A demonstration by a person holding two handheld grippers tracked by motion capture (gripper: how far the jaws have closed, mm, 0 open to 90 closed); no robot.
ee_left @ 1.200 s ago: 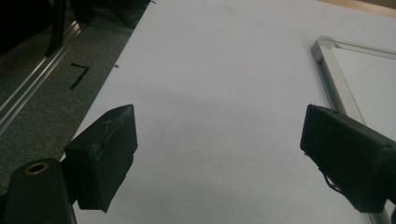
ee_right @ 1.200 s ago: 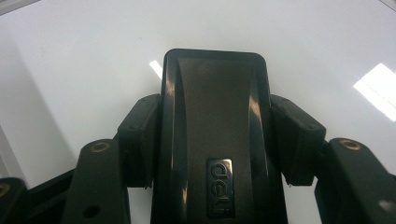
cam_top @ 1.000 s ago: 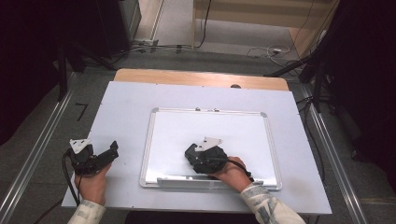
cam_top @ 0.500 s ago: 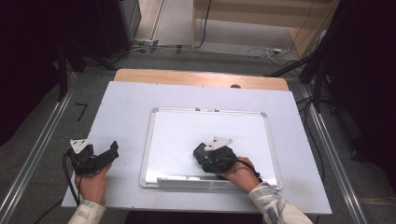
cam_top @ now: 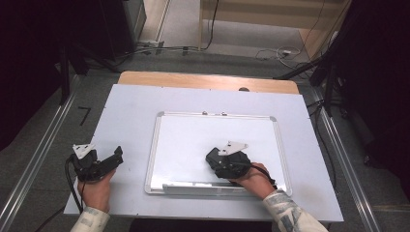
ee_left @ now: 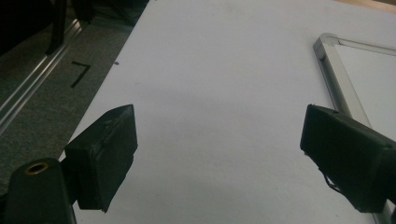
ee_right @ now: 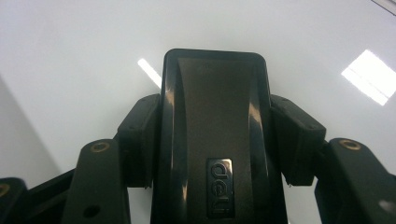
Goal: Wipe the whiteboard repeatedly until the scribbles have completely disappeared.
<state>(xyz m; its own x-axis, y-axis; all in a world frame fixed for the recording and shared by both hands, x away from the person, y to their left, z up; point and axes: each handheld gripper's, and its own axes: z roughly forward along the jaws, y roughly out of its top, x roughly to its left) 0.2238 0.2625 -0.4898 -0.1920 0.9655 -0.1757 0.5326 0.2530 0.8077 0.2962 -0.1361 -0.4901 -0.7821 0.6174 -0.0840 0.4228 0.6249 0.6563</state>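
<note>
A whiteboard with a silver frame lies flat in the middle of the white table. My right gripper rests on its lower right part, shut on a black whiteboard eraser with a "deli" logo; the eraser is pressed flat against the board's glossy surface. My left gripper sits on the table left of the board, its jaws wide open with nothing between them. In the left gripper view, the board's top left corner lies ahead to the right of the two black pads.
The white table has a wooden strip along its far edge. Metal rails run along both sides on the grey floor, where a black "7" mark lies at left. Cables trail on the floor beyond the table.
My right gripper has slid the eraser to the right across the lower part of the whiteboard. The left gripper has stayed in place.
</note>
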